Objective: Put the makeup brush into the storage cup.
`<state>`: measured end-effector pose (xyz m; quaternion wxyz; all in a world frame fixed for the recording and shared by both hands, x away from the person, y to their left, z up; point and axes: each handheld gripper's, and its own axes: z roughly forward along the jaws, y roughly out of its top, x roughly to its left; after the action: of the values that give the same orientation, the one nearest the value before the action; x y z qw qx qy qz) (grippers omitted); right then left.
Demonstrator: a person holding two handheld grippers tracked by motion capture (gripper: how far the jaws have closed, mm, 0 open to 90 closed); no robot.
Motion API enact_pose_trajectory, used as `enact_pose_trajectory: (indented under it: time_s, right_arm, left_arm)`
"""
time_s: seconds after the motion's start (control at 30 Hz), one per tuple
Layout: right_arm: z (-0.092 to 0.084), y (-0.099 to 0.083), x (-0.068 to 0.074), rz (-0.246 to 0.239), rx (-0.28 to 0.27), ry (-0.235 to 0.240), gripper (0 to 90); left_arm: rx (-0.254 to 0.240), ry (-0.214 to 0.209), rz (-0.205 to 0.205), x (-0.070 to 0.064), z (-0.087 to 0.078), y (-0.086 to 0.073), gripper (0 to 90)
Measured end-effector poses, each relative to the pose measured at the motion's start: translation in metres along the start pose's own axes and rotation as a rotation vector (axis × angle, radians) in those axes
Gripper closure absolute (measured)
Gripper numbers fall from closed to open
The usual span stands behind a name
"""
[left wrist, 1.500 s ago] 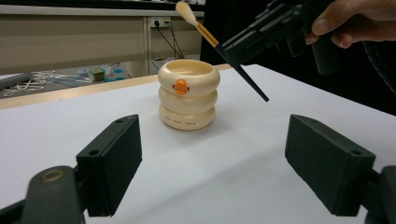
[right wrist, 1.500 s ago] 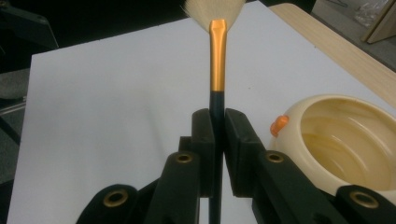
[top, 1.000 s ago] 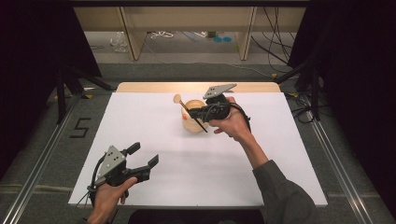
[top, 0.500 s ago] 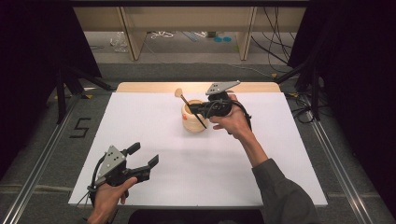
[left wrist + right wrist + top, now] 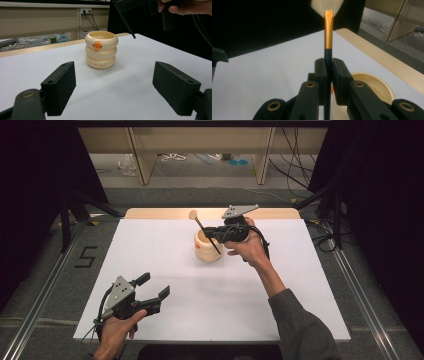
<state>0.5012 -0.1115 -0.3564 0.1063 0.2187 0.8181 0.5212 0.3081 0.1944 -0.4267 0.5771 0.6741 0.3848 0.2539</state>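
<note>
Jaws wide apart on the left gripper (image 5: 152, 292), empty, held low at the near left of the white table (image 5: 150, 250), pointed toward the cup; nothing between its pads in the left gripper view.

Centre, far side: cream ringed cup (image 5: 207, 246) (three stacked rings, small orange mark on its front, seen in the left gripper view (image 5: 101, 49)) stands upright on the table, mouth open, near the wooden strip (image 5: 160, 213) along the far edge.

Right: right gripper (image 5: 212, 233) has its jaws clamped on the dark handle of a makeup brush (image 5: 205, 231). Brush is tilted, pale bristle head up and toward the far left, lower handle tip crossing in front of the cup. Right gripper view shows the handle pinched between the pads, gold ferrule (image 5: 328, 30) above them, cup rim just below right. Left gripper view puts the handle tip above and right of the cup mouth, not inside.

Step, as I judge it: carrying the brush to the cup, insertion not yet done. Next move calls for bringing the handle tip over the opening, lowering it in, then releasing; cup is light-looking, so a knock on the rim could tip it (left gripper is free to steady it).
</note>
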Motion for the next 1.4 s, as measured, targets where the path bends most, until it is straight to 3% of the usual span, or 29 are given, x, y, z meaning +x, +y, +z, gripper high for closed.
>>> enact_pose_trajectory:
  time_s: [0.43, 1.07, 1.4]
  right_arm:
    - [0.003, 0.003, -0.011, 0.02, -0.034, -0.036, 83.3]
    - [0.012, 0.01, -0.02, 0.049, -0.074, -0.049, 83.3]
    - [0.017, 0.015, -0.026, 0.041, -0.089, -0.085, 83.2]
  left_arm:
    - [0.001, 0.0, -0.003, 0.0, 0.0, 0.0, 18.5]
    - [-0.002, 0.005, 0.004, 0.001, 0.0, 0.0, 18.4]
    - [-0.003, 0.007, 0.003, 0.001, -0.001, 0.0, 18.5]
